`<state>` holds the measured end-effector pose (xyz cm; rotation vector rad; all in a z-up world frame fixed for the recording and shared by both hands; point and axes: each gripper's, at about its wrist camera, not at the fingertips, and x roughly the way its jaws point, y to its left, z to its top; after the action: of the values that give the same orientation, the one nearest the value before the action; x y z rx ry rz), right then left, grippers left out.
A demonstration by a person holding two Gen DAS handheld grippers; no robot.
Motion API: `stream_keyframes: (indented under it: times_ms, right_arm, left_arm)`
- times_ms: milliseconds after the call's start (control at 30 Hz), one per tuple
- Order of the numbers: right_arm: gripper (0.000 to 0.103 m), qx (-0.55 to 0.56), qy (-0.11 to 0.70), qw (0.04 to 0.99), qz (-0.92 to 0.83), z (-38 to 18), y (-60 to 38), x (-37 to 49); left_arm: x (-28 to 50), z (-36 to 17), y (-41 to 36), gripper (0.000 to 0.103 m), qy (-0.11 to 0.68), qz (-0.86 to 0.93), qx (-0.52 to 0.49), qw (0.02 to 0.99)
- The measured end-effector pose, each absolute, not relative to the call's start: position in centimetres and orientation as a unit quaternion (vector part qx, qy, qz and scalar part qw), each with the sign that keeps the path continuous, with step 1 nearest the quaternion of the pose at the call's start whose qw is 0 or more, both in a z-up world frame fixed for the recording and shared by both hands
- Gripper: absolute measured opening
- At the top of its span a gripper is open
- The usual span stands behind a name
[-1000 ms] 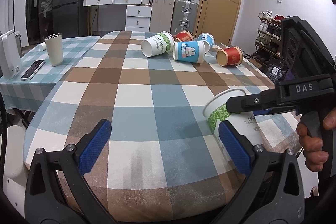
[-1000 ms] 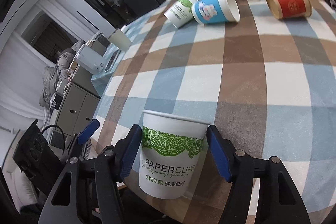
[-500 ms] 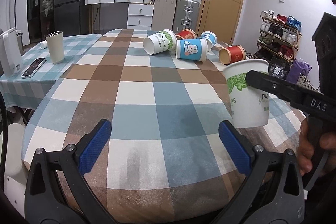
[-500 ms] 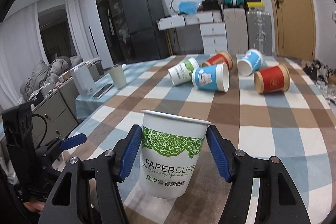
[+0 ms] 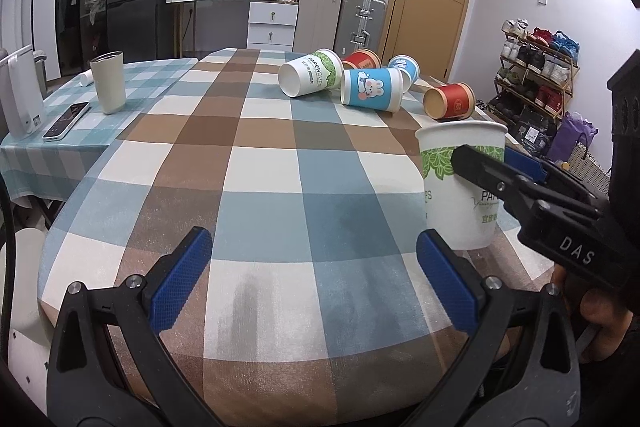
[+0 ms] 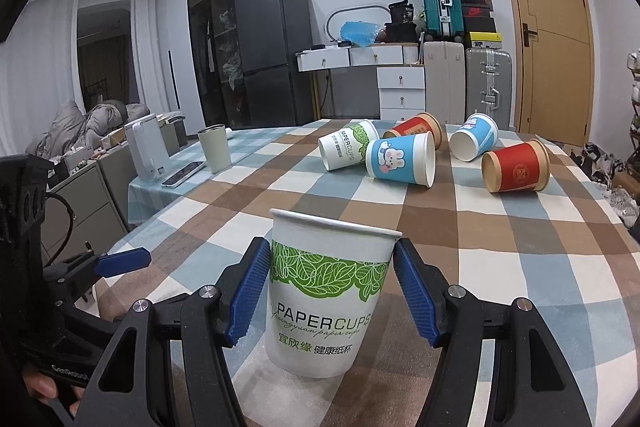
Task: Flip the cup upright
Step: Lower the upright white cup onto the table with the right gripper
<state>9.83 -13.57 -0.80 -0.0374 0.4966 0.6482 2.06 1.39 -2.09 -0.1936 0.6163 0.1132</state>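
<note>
A white paper cup with green leaves stands upright, mouth up, on the checked tablecloth between the blue pads of my right gripper. The left pad touches the cup; the right pad stands a small gap off its wall. In the left wrist view the same cup stands at the right with the right gripper's finger across it. My left gripper is open and empty over the near table edge, to the left of the cup.
Several paper cups lie on their sides at the far end: a white-green one, a blue rabbit one, a red one, another blue and another red. A tumbler, phone and white appliance stand left.
The right gripper has turned the cup from tilted to upright and lowered it onto the tablecloth. Its jaws have widened slightly around the cup. The left gripper has stayed put.
</note>
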Motion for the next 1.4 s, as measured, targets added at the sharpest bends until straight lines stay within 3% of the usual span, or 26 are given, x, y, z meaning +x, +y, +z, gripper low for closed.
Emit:
stream_keyframes:
  times_ms: [967,1067,1133,1300,1400]
  right_arm:
    - [0.063,-0.060,0.243,0.897,0.365,-2.4,-15.3,5.6]
    - [0.071,-0.050,0.242,0.895,0.372,-2.1,-15.7,5.6]
    - [0.084,-0.038,0.234,0.895,0.377,-1.8,-16.2,5.5]
    - [0.099,-0.021,0.216,0.901,0.376,-0.8,-17.5,5.3]
    - [0.103,-0.007,0.208,0.904,0.373,-0.4,-18.5,5.2]
  left_arm:
    - [1.9,-2.0,1.2,0.102,0.298,0.051,-0.091,0.949]
    - [1.9,-2.0,1.1,0.102,0.298,0.051,-0.091,0.949]
    - [1.9,-2.0,1.1,0.102,0.297,0.050,-0.092,0.949]
    - [1.7,-1.7,0.6,0.102,0.286,0.041,-0.087,0.953]
    - [1.3,-1.2,0.1,0.102,0.273,0.032,-0.077,0.958]
